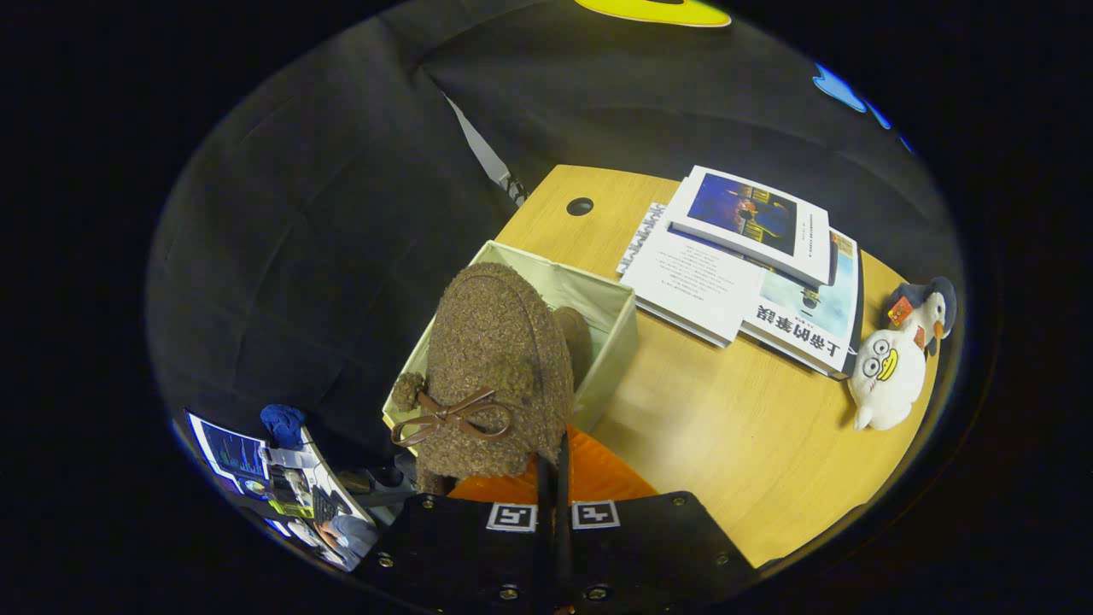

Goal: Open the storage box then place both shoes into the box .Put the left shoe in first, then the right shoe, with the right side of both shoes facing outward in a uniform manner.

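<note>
A fuzzy brown shoe (498, 359) with a brown bow hangs just ahead of my gripper (553, 461), whose fingers are pressed nearly together on the shoe's rim. The shoe is held above the open cream storage box (616, 329) at the wooden table's left edge. Inside the box, behind the held shoe, part of a second brown shoe (577, 335) peeks out.
A stack of books (751, 265) lies on the wooden table (734, 427) beyond the box, and a white plush penguin (897, 359) sits at the right. A round cable hole (580, 206) is at the table's far side. A monitor and clutter (282, 478) sit low left.
</note>
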`<move>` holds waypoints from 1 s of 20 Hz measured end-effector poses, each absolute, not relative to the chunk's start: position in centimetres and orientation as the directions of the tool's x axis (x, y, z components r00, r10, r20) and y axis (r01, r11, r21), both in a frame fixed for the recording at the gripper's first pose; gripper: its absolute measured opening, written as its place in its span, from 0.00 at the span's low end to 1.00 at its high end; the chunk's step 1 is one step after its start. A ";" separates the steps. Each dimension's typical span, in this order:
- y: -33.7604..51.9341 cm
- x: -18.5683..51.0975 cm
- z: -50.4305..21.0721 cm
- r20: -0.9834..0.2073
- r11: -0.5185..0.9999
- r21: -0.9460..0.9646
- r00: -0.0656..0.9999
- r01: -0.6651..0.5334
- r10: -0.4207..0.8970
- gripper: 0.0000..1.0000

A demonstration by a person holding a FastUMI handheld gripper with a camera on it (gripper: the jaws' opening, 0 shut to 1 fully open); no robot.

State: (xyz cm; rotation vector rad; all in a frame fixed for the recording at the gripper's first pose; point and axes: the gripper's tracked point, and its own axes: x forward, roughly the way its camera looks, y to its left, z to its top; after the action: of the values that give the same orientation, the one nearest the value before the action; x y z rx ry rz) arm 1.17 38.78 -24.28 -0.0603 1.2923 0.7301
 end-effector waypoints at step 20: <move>47.0 1.8 -26.6 -0.907 0.812 0.307 0.106 -0.496 0.408 0.02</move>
State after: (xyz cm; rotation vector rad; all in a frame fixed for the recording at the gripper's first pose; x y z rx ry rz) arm 1.77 46.96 -26.60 -0.0816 1.3043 0.6666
